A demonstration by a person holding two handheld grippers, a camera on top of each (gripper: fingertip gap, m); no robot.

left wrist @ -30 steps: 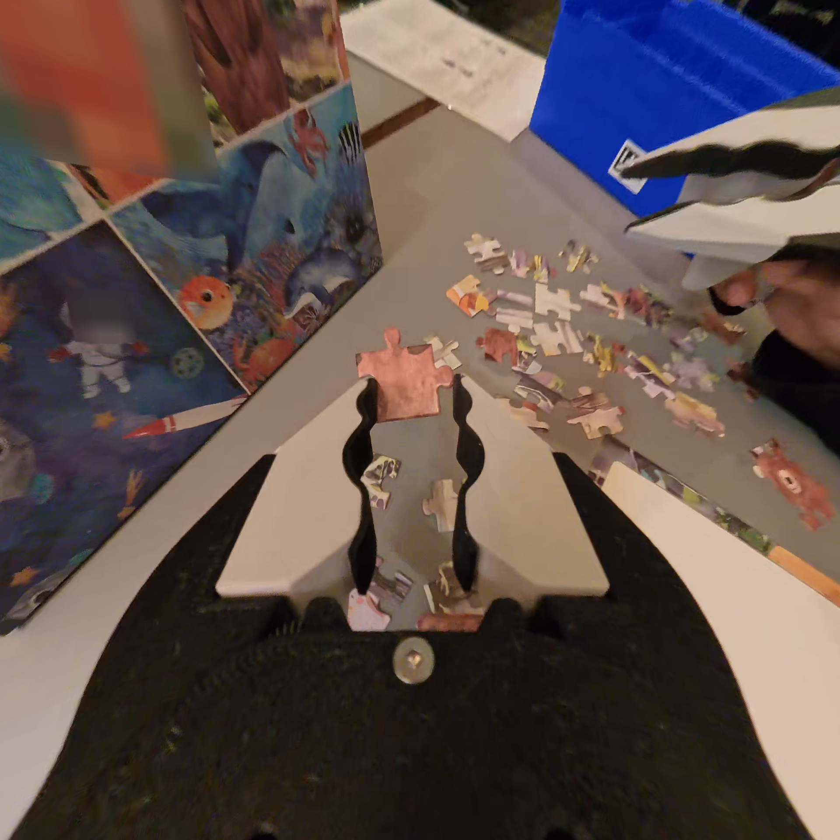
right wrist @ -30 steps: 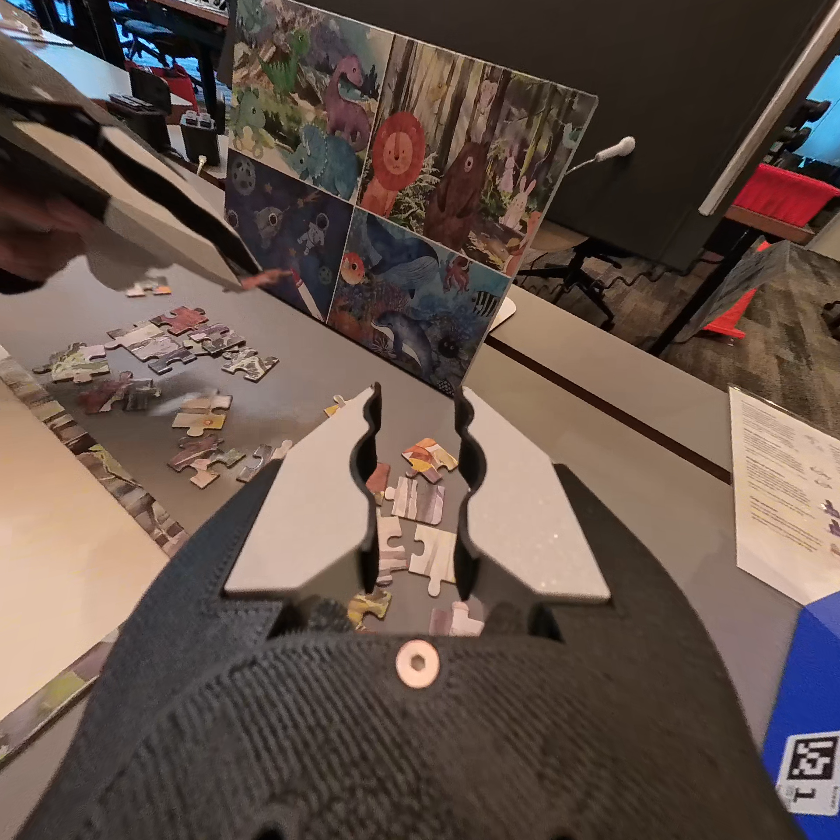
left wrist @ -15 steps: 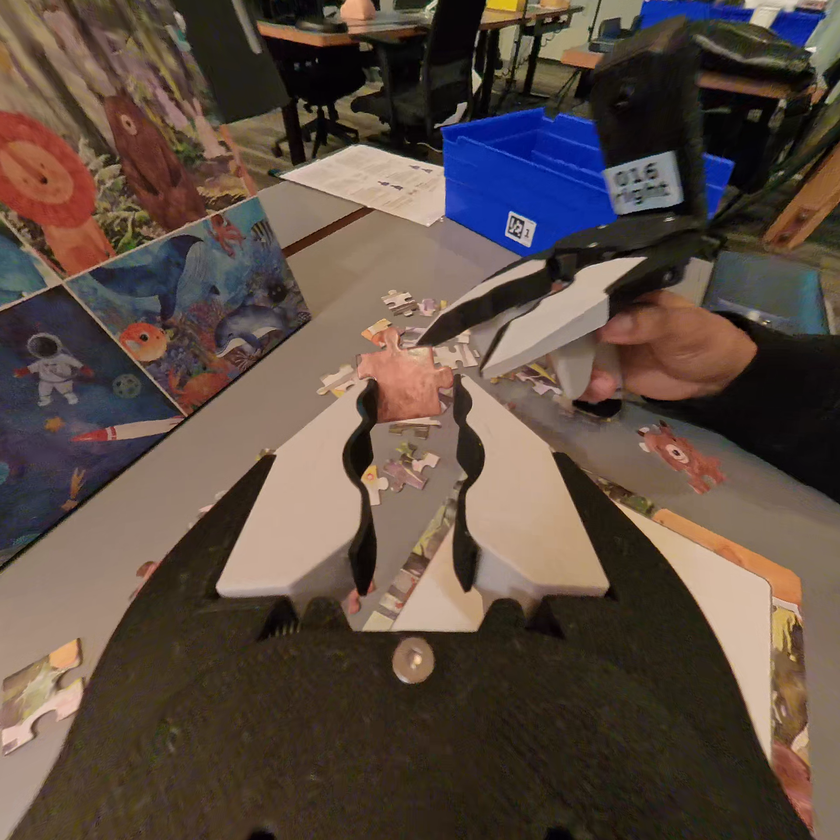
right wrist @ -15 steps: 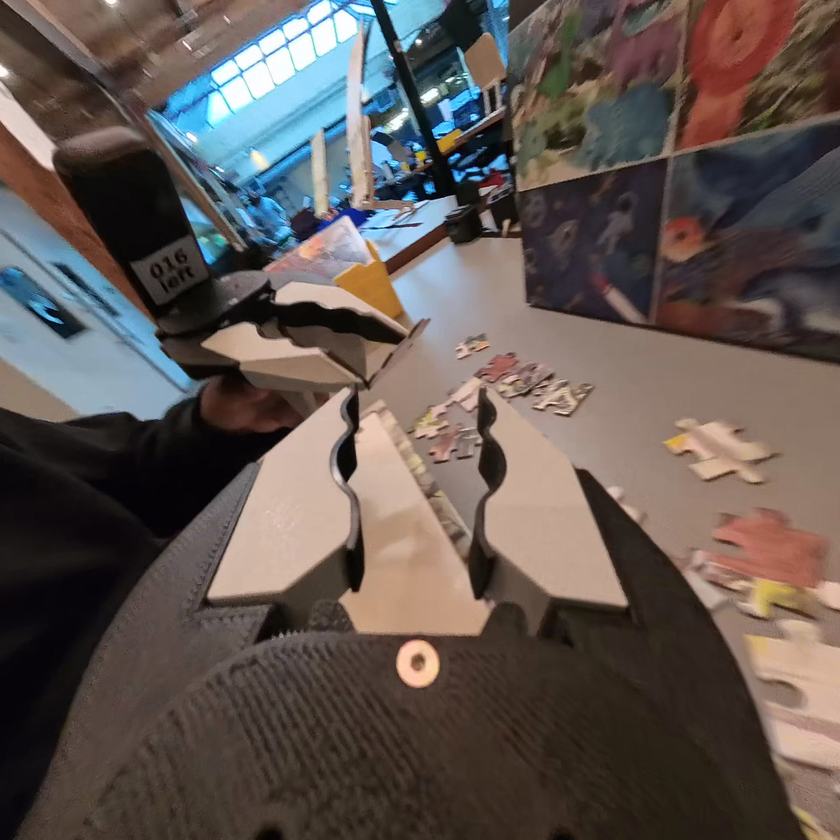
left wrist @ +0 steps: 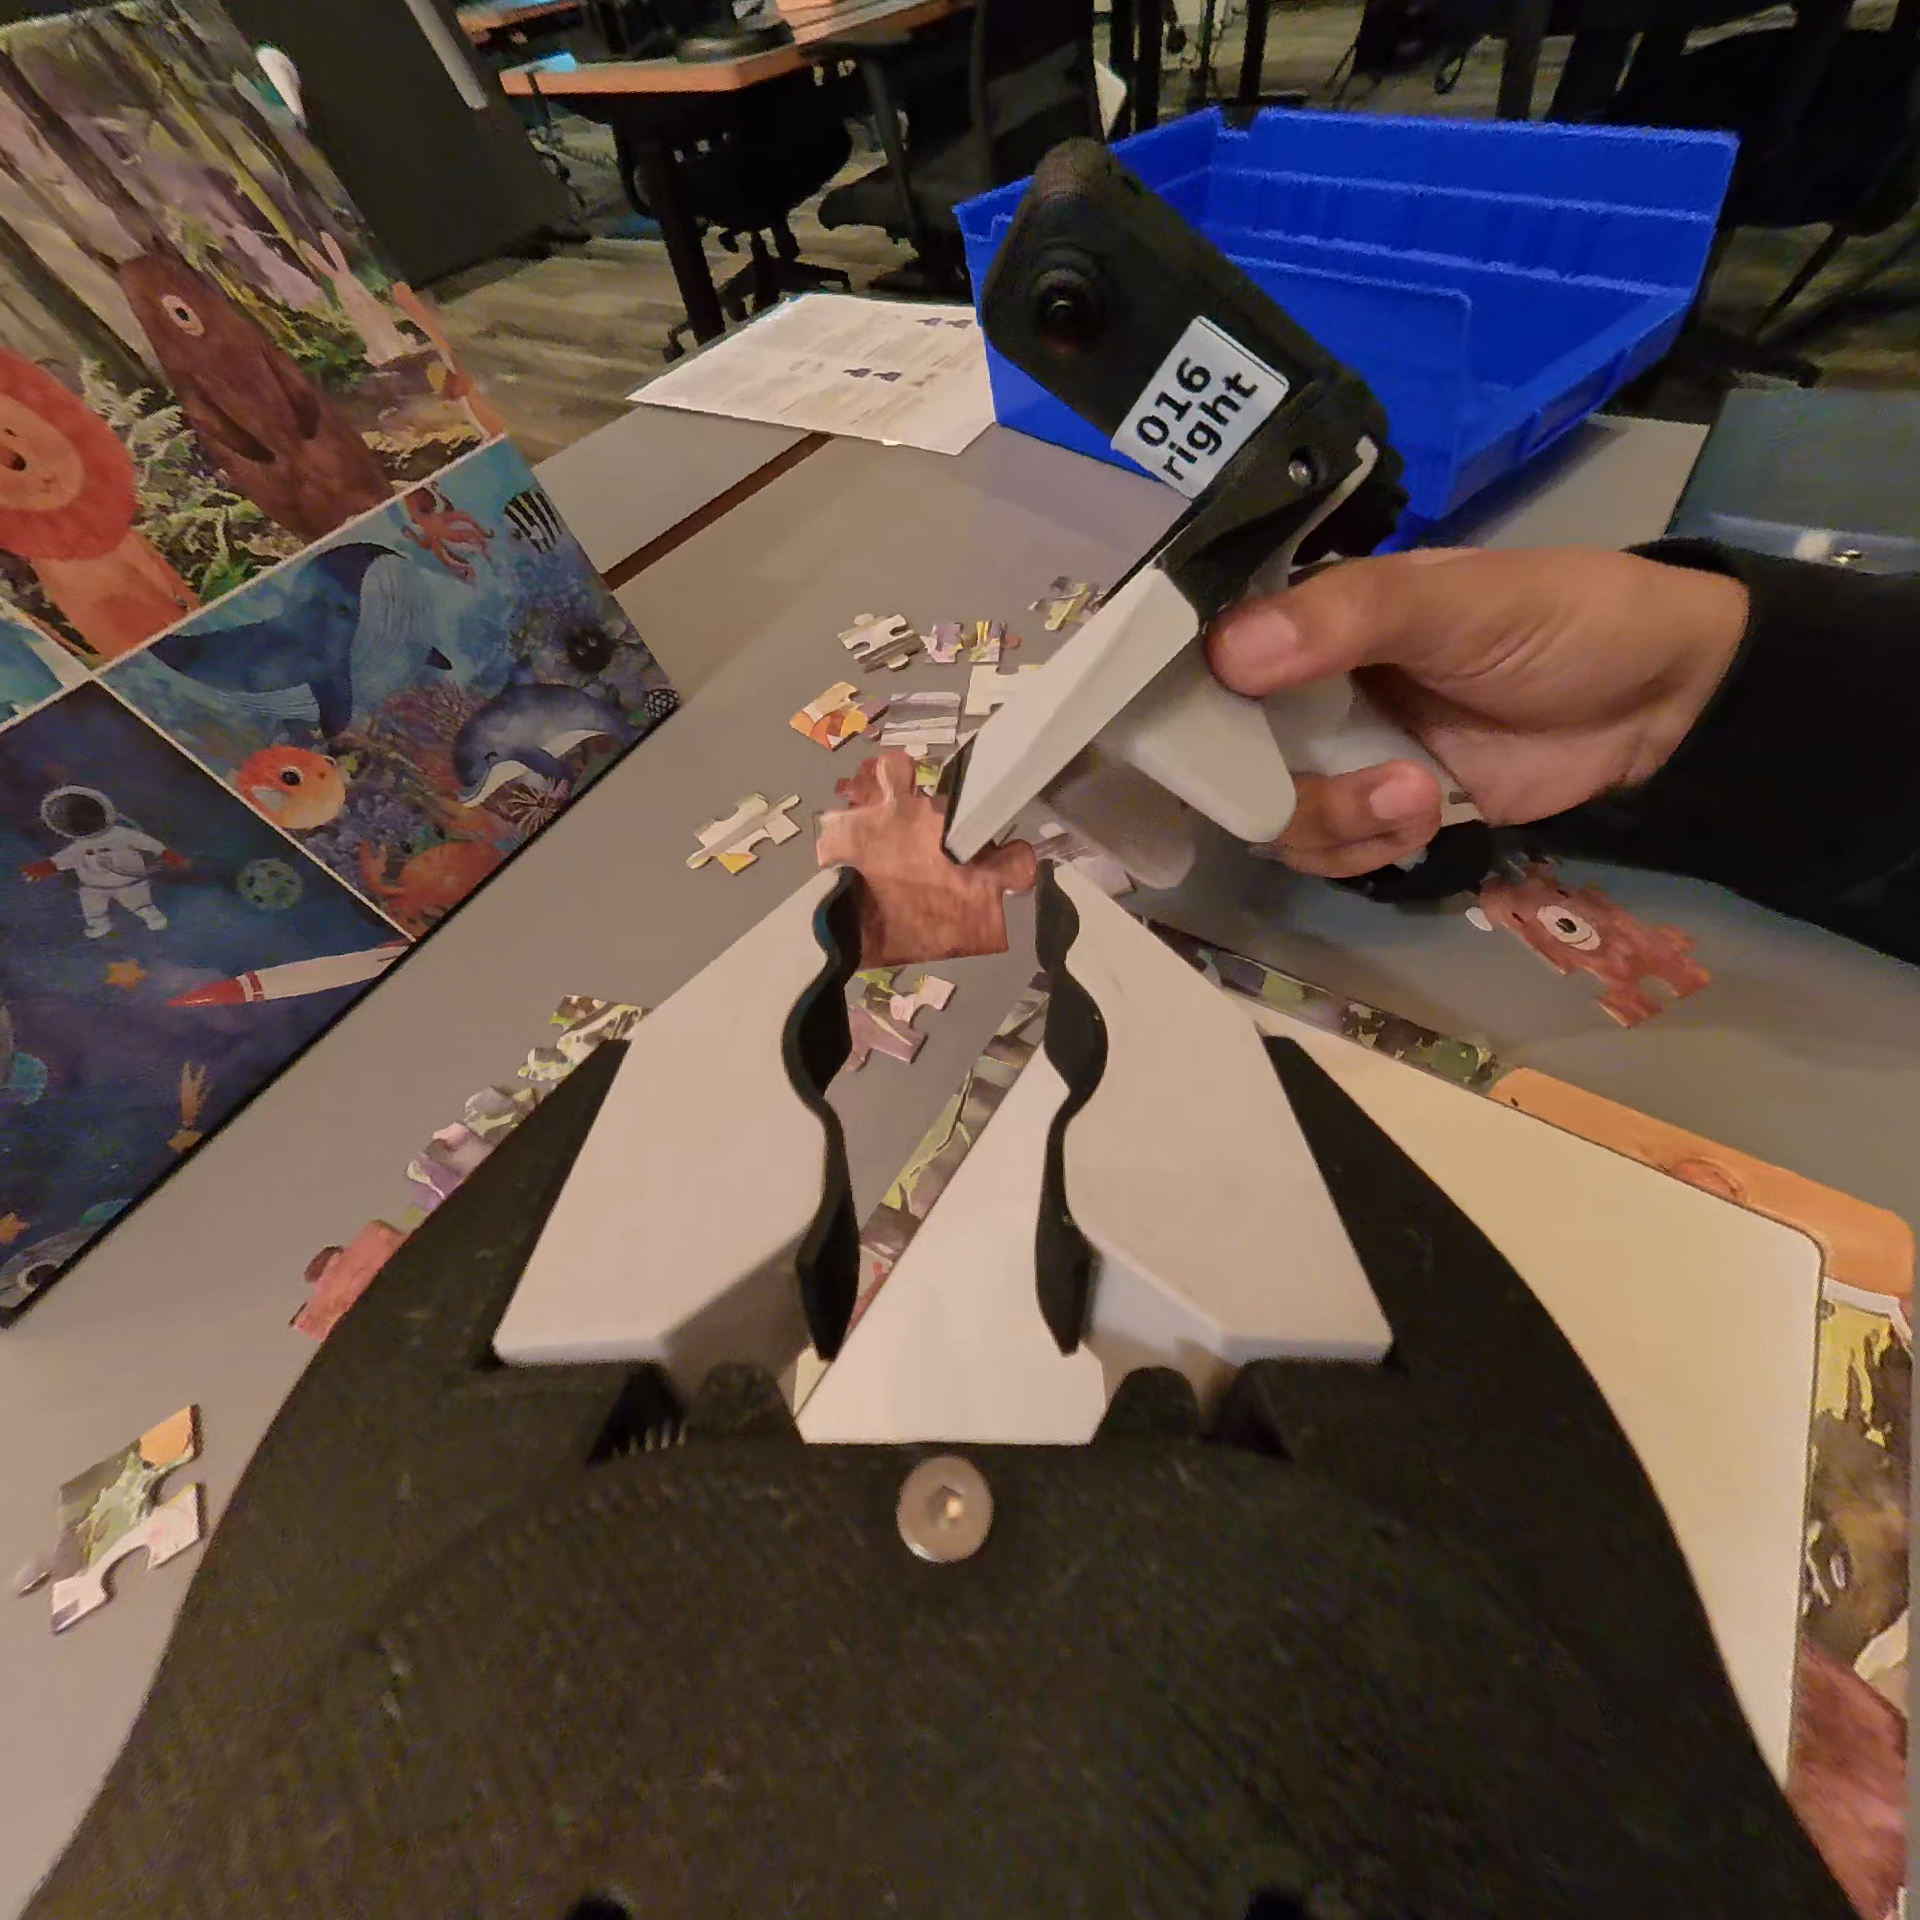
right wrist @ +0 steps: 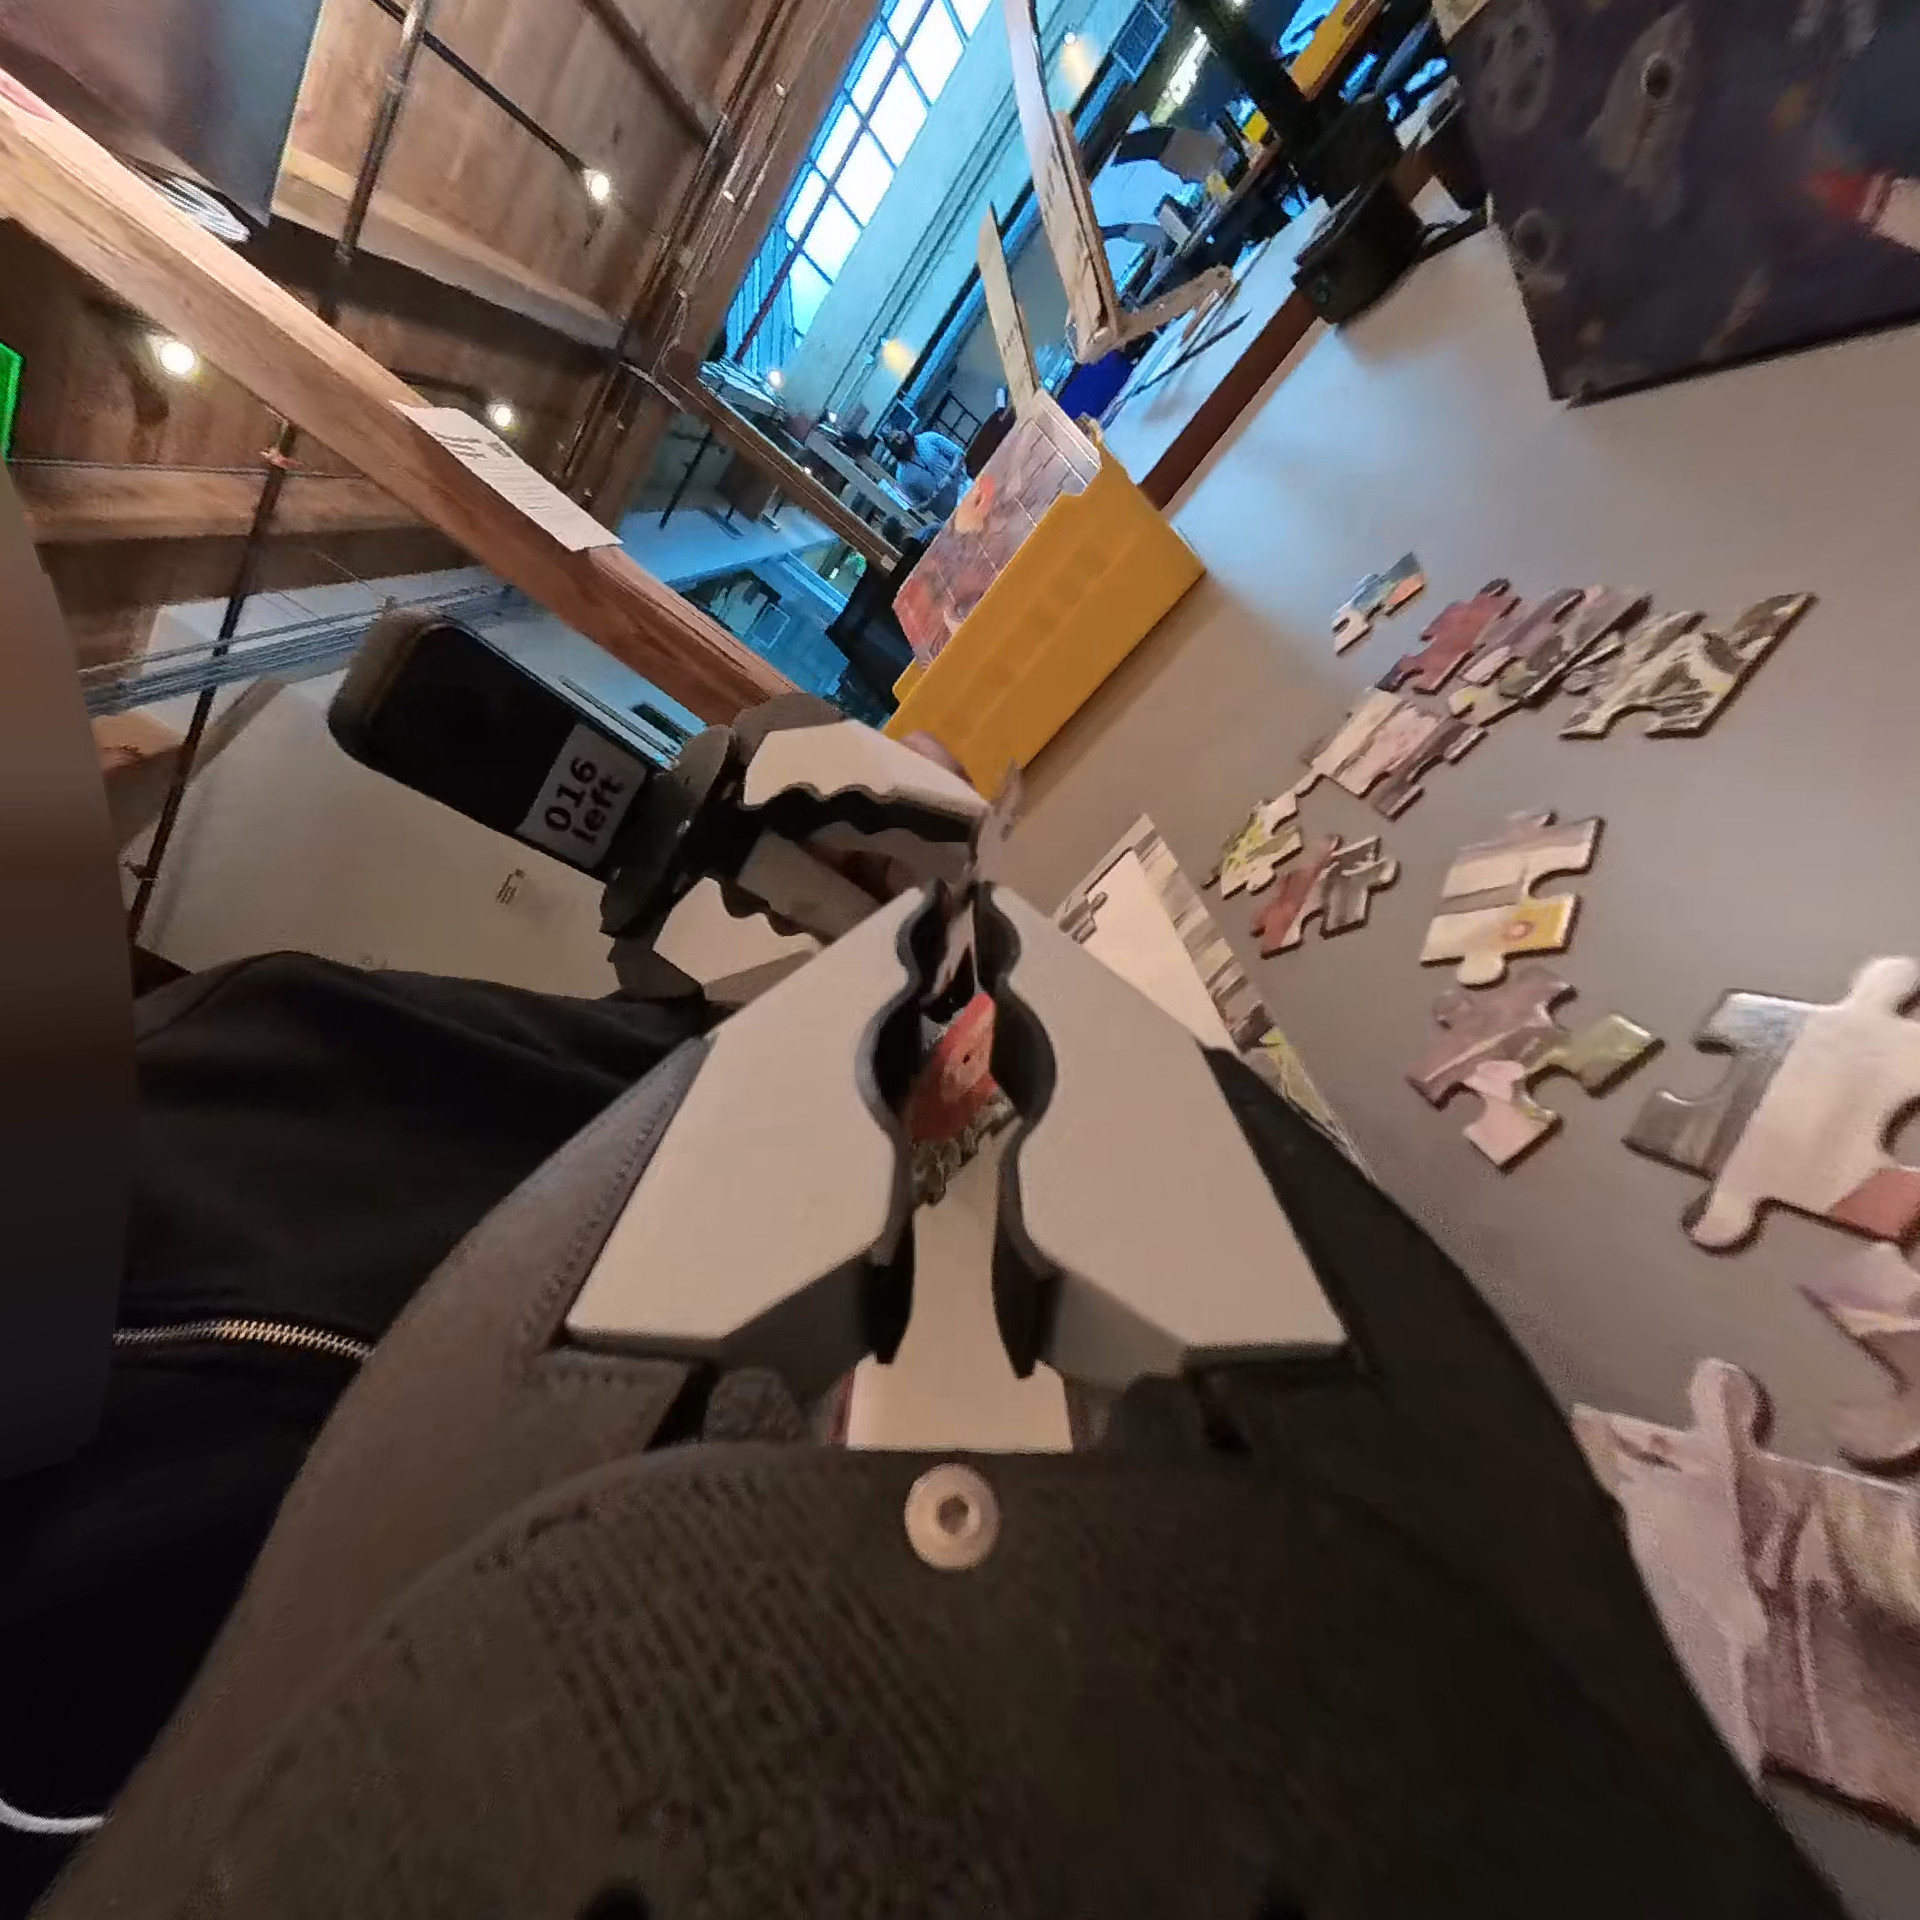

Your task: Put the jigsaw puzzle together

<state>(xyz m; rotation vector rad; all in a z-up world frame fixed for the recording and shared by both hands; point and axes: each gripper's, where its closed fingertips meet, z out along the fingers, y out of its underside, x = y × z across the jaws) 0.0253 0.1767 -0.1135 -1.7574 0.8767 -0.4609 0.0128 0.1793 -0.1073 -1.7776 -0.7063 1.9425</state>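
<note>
**Q:** Brown cardboard part: where is it, and what holds it?

**A:** Reading left to right:
- The picture box (left wrist: 312, 644) stands at the left of the grey table (left wrist: 644, 1039).
- The brown piece (left wrist: 914, 904) is in the air above the table. It is clamped across its width between the tips of the left gripper (left wrist: 940, 899), and the piece itself sets the jaw gap.
- The right gripper (left wrist: 961, 836), carried by a hand (left wrist: 1507, 707), meets the piece at its upper right corner.
- Loose pieces (left wrist: 914, 717) lie beyond.
- The puzzle board (left wrist: 1558, 1299) lies at lower right, with the blue bin (left wrist: 1455, 260) behind.

**Q:** State of the right tool?

**A:** Narrow. In its own view the tips are nearly together with a thin edge between them. Whether they bear on it cannot be told.

**Q:** Procedure for this step?

**A:** It is judged to be a hand-over.
1. Hold the left gripper steady.
2. Seat the right tips on the flat body of the piece, not on a tab.
3. Release the left only once the right grip is firm. A corner pinch may let the piece pivot or drop.
4. Carry the piece to the puzzle board.

**Q:** Change from earlier?

**A:** Half a second ago the right gripper stood just short of the piece with jaws wide. It is now at the corner and narrowed. The left grip is unchanged.
</note>
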